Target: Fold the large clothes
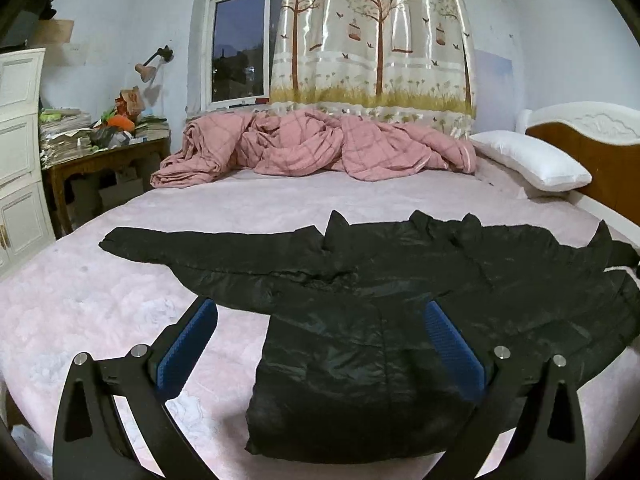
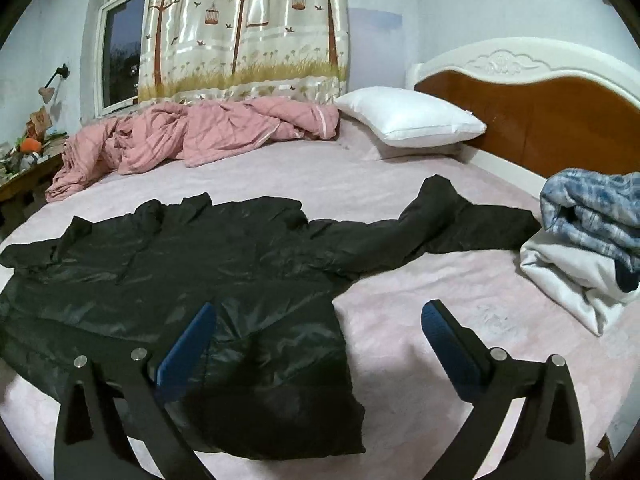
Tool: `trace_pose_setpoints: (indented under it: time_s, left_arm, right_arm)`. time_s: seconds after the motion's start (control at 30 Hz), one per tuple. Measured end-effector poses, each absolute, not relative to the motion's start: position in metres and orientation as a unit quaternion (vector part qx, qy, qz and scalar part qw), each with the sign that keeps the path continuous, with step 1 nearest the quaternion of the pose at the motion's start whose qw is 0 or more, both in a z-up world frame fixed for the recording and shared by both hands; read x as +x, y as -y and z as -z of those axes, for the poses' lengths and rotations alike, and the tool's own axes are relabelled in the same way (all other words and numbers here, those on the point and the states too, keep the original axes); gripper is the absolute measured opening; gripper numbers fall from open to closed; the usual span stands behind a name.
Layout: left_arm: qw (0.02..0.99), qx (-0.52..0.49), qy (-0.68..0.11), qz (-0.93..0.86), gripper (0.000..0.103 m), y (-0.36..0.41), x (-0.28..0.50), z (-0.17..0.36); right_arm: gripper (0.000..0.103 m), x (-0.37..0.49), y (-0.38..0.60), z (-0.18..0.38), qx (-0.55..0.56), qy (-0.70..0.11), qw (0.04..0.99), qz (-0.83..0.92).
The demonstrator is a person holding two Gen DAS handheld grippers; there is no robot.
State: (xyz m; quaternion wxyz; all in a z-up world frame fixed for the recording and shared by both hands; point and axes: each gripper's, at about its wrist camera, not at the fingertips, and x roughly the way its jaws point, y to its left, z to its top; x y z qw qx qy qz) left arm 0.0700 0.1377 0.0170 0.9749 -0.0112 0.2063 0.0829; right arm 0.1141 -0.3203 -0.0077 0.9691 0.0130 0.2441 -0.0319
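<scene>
A large black padded jacket (image 1: 360, 280) lies flat on the pink bed sheet (image 1: 100, 304), both sleeves stretched out to the sides and its hem near the front edge. It also shows in the right wrist view (image 2: 180, 272). My left gripper (image 1: 320, 312) is open and empty, hovering above the jacket's lower left part. My right gripper (image 2: 320, 312) is open and empty, above the jacket's lower right edge, with its right finger over the bare sheet (image 2: 420, 288).
A crumpled pink quilt (image 1: 312, 148) lies at the far side of the bed. A white pillow (image 2: 408, 122) rests by the wooden headboard (image 2: 540, 120). A pile of blue plaid and white clothes (image 2: 588, 236) sits at the right. A cluttered side table (image 1: 100, 148) stands left.
</scene>
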Motion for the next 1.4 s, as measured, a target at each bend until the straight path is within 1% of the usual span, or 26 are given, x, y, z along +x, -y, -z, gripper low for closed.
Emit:
trace_pose_setpoints:
  time_s: [0.37,0.67,0.8,1.0,1.1,1.13,1.23,1.27,1.3,1.37,1.4]
  left_arm:
    - [0.977,0.072,-0.187,-0.071,0.103,-0.093,0.059,-0.021]
    - [0.983,0.048,-0.175,-0.021,0.103,-0.06,0.061,-0.066]
    - [0.986,0.06,-0.155,-0.015,0.103,-0.043,0.074,-0.088]
    - [0.99,0.014,-0.137,0.024,0.103,-0.022,0.1,-0.109]
    - [0.99,0.035,-0.133,0.031,0.103,-0.004,0.112,-0.11]
    - [0.99,0.046,-0.132,0.031,0.103,0.001,0.115,-0.109]
    - [0.99,0.05,-0.125,0.042,0.103,0.006,0.127,-0.105]
    - [0.99,0.038,-0.128,0.051,0.103,0.005,0.133,-0.103]
    - [0.989,0.03,-0.133,0.054,0.103,0.003,0.139,-0.101]
    - [0.988,0.018,-0.147,0.052,0.103,0.001,0.151,-0.096]
    - [0.987,0.015,-0.151,0.047,0.103,0.001,0.157,-0.091]
  right_arm:
    - [0.103,0.118,0.315,0.013,-0.001,-0.258,0.966,0.032]
    - [0.103,0.12,0.321,0.014,0.001,-0.261,0.965,0.017]
    - [0.103,0.118,0.339,0.01,0.05,-0.257,0.965,-0.005]
    - [0.103,0.12,0.378,0.007,0.111,-0.247,0.962,0.023]
    - [0.103,0.134,0.388,-0.003,0.022,-0.254,0.962,0.099]
    - [0.103,0.142,0.396,-0.006,0.015,-0.258,0.96,0.106]
    - [0.102,0.182,0.442,-0.007,0.12,-0.308,0.941,0.068]
    - [0.101,0.192,0.453,-0.004,0.14,-0.313,0.937,0.067]
    - [0.095,0.206,0.466,0.0,0.158,-0.322,0.931,0.069]
    - [0.087,0.236,0.49,0.014,0.187,-0.343,0.917,0.084]
    - [0.087,0.246,0.496,0.02,0.195,-0.35,0.912,0.093]
